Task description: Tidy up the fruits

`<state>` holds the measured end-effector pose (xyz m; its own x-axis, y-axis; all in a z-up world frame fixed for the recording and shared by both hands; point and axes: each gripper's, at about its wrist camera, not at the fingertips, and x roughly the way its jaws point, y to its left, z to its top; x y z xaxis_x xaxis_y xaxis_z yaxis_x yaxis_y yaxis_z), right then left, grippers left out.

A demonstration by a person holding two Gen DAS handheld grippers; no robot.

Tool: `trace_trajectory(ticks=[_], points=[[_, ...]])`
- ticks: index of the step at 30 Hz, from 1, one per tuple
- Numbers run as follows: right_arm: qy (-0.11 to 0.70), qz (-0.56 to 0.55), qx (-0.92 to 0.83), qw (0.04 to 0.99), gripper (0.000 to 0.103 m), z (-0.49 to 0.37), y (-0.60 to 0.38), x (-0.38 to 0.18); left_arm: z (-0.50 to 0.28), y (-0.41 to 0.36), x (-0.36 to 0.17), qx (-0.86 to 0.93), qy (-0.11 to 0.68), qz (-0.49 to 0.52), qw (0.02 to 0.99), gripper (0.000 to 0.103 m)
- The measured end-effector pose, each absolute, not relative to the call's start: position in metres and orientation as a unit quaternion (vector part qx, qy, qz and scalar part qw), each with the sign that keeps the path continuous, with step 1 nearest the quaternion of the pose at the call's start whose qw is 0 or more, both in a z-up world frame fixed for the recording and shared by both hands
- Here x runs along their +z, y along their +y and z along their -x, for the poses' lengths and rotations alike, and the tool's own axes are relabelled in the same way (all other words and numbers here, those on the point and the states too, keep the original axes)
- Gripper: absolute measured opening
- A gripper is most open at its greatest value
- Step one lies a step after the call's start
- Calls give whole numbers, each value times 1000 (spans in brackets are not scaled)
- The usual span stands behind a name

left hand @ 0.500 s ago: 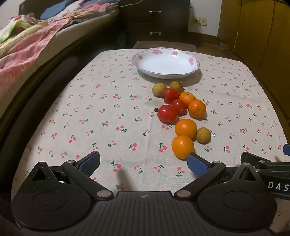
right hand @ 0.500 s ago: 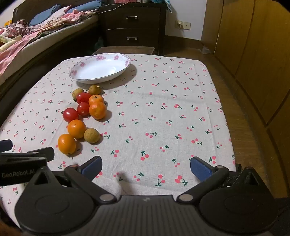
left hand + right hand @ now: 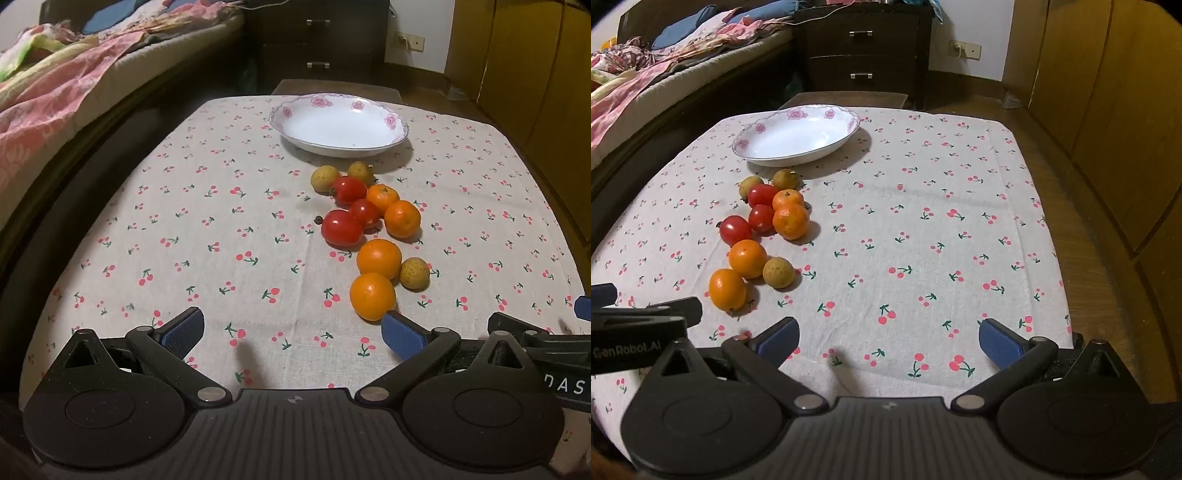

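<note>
Little is changed since half a second ago: left gripper (image 3: 291,330) and right gripper (image 3: 888,338) fingers are kept apart and empty, fruits (image 3: 372,296) lie ahead of them, nearest orange at the left gripper's right fingertip, plate (image 3: 280,117) unfilled, sorting not begun.

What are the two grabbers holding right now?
Nothing. The left gripper and the right gripper are both open over the tablecloth, touching no fruit.

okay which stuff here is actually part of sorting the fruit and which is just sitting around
Part of the job:
oranges
tomatoes
small yellow-brown fruits
plate
left tool, open
right tool, open

Just lying about:
cherry-print tablecloth
bed with bedding
drawer unit
wall socket
</note>
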<state>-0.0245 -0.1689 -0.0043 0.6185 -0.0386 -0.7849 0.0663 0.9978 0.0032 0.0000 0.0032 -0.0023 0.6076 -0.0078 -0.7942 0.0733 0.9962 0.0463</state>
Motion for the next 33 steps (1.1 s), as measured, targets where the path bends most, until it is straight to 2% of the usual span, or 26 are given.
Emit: trace_trajectory(ticks=[33], points=[[438,-15,-29,898,103,24,-167,-7,1,4,0,-21,444,-36,895,103]])
